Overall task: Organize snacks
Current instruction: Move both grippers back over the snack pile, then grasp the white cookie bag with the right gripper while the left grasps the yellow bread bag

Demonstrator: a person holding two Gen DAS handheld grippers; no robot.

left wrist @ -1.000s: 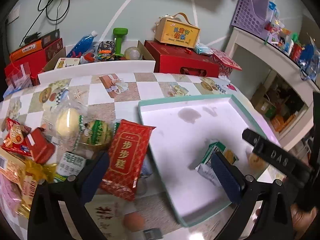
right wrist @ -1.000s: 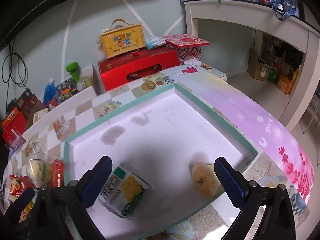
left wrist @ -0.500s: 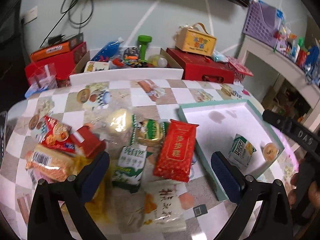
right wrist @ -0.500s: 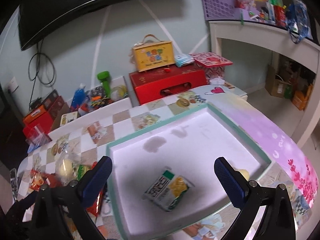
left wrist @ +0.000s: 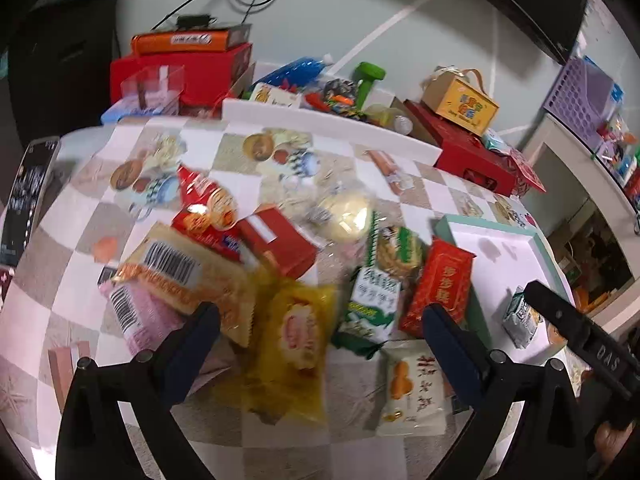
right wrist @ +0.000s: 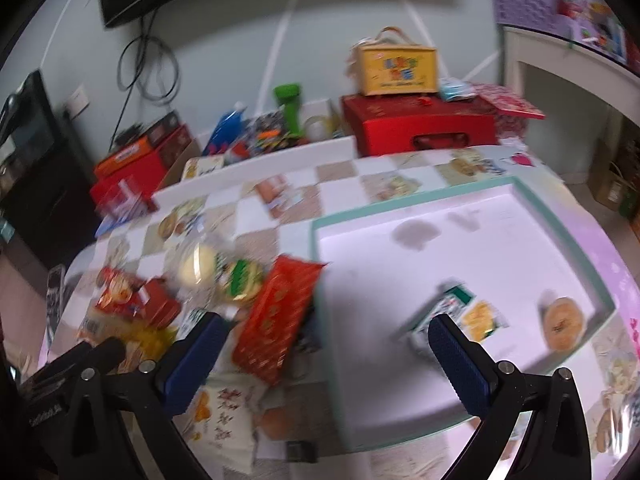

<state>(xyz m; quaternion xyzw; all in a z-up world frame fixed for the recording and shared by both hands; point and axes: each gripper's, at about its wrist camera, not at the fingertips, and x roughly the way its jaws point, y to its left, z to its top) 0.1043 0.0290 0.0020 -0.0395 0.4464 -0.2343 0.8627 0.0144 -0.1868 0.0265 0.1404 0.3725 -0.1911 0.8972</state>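
Snacks: a loose heap of crinkly foil and plastic packets (left wrist: 280, 280) lying on the checked, picture-printed tablecloth (left wrist: 72, 280), just left of the shallow white tray with a pale green rim (right wrist: 568, 240). Already in the tray, well apart from the heap: one green-and-white packet (right wrist: 452, 316) and one round golden cake in clear wrap (right wrist: 562, 322). Heap contents I can make out: a flat red packet with gold lettering (left wrist: 438, 288) overlapping the tray's left rim, a green-and-white pouch (left wrist: 372, 300), a yellow wrapped cake (left wrist: 296, 336), a white packet with orange print (left wrist: 412, 388), and a barcoded orange bag (left wrist: 180, 276); the rest overlap too much to list. My left gripper (left wrist: 320, 332) hangs above the heap, jaws wide, holding nothing; my right gripper (right wrist: 324, 344) is likewise spread and empty, straddling the tray's left rim. Risks, as I judge them: the packets overlap, so closing on one may drag a neighbour or pinch two; slick wrap could slip out; the rim could catch a low-carried packet. The two tools sit near each other and could collide. Open room: most of the tray floor is bare, and the cloth beyond the heap is free.
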